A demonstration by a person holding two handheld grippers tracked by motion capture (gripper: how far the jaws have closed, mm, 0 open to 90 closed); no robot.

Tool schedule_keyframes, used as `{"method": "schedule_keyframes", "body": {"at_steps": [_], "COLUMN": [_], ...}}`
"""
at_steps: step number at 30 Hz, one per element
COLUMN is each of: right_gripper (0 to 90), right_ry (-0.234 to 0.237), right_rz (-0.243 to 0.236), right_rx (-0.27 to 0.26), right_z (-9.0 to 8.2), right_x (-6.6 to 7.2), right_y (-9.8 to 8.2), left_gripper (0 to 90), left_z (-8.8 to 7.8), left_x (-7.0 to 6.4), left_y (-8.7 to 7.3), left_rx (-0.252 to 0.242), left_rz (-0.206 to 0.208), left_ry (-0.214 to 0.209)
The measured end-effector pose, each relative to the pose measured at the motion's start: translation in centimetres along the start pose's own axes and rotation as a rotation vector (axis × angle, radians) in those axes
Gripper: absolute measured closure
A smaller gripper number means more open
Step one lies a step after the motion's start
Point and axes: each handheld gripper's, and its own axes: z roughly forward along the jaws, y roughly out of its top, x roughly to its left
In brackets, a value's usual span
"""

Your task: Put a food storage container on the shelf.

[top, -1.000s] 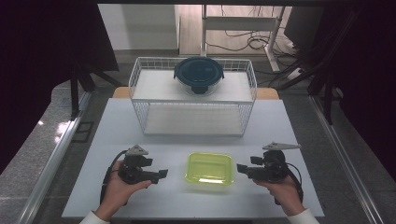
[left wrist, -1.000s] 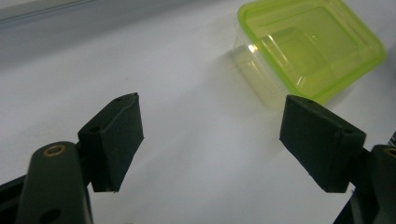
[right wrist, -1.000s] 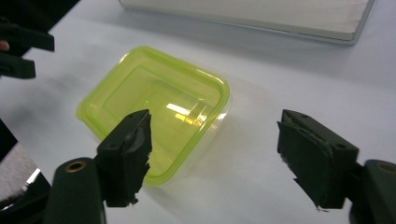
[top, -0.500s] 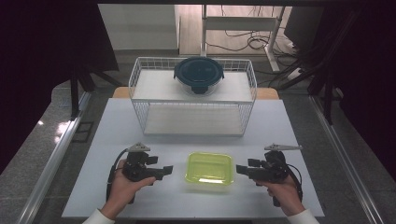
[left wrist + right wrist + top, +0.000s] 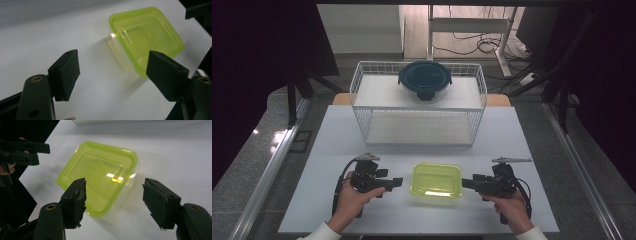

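Left tool is sitting low over the worktop, pointing right at the green container. Its jaws are spread with nothing between the pads, though they've just been closing a bit. In the left gripper view the container's near corner sits just past the right pad, not touched as far as I can see.

Right tool mirrors it from the other side, pointing left at the same container. Its jaws are also spread and have just been narrowing too. From the right gripper view the container's corner is ahead of the pads, roughly lined up with the gap, and they aren't pinching it. You can see the left tool off in the top left corner there as well.

The container itself is a shallow lime-green translucent rectangular tub, resting flat on the white worktop between the two tools, near the front edge.

Farther back there's a white wire rack standing on the worktop, well apart from the hands. On its top shelf sits a round container with a dark lid.
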Motion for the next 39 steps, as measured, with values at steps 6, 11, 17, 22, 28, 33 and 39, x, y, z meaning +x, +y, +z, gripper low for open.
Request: {"method": "schedule_keyframes", "body": {"at_steps": [6, 11, 17, 22, 28, 33, 39], "right_gripper": [37.8, 40.4, 46.5, 49.5, 54.2, 57.3, 62.5], "right_ry": [0.009, -0.001, 0.006, 0.015, 0.026, 0.04, 0.066], "right_rz": [0.012, 0.038, 0.081, 0.092, 0.109, 0.14, 0.185], "right_rx": [0.024, 0.039, 0.057, 0.054, 0.053, 0.06, 0.068], "right_z": [1.1, 1.9, 2.5, 2.7, 2.8, 3.3, 3.6], "right_x": [0.3, 0.0, -1.1, -1.2, -1.5, -1.8, -2.2], "right_y": [-0.1, 0.1, 0.0, 0.0, 0.0, -0.2, -0.4], "left_gripper": [28.4, 29.4, 32.5, 38.0, 47.9, 52.3, 59.3], "left_z": [1.2, 2.1, 3.1, 4.5, 5.7, 6.2, 6.9], "left_x": [0.1, 0.3, 1.2, 1.1, 1.3, 1.3, 1.7], "left_y": [0.2, 0.2, 0.5, 0.9, 1.1, 1.1, 0.8], "left_rx": [0.018, 0.034, 0.022, 0.043, 0.067, 0.082, 0.108], "left_rz": [-0.029, -0.065, -0.163, -0.172, -0.199, -0.217, -0.258], "left_ry": [-0.035, -0.062, -0.119, -0.151, -0.199, -0.225, -0.258]}}
